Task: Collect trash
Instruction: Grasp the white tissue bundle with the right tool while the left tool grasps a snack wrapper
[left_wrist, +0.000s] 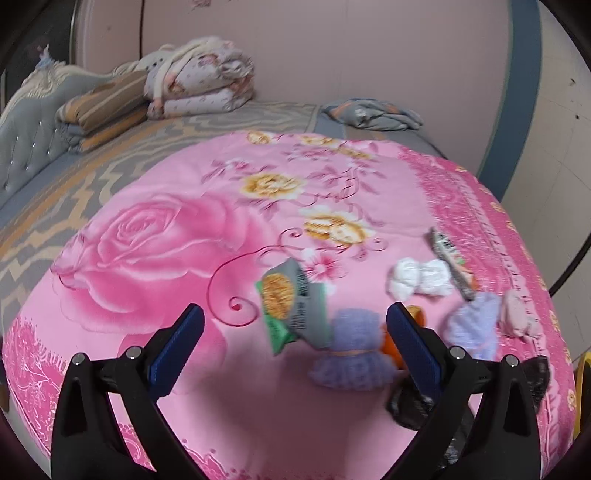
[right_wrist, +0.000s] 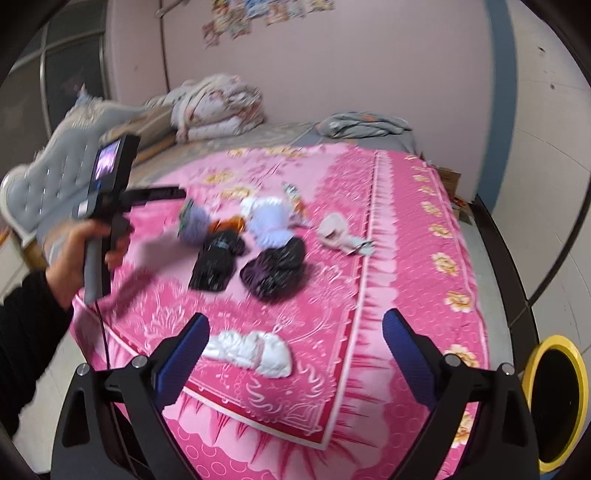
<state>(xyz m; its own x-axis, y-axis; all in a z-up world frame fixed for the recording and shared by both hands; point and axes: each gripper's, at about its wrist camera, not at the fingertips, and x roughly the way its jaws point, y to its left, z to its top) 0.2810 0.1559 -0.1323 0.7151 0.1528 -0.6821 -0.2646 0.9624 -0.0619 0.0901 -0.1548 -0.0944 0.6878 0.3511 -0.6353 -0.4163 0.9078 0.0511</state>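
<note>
While my left gripper and right gripper gape empty, snack wrapper lies frame centre, long axis upright, on pink floral blanket; pink wall behind.

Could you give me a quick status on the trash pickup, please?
Left gripper open, empty, over the purple wad. Right gripper open, near the white wad. Nothing collected; yellow bin waiting.

Black gripper frames, blue ribbed pads, silver screws; bare-skinned left hand, black sleeve at nine o'clock.
</note>
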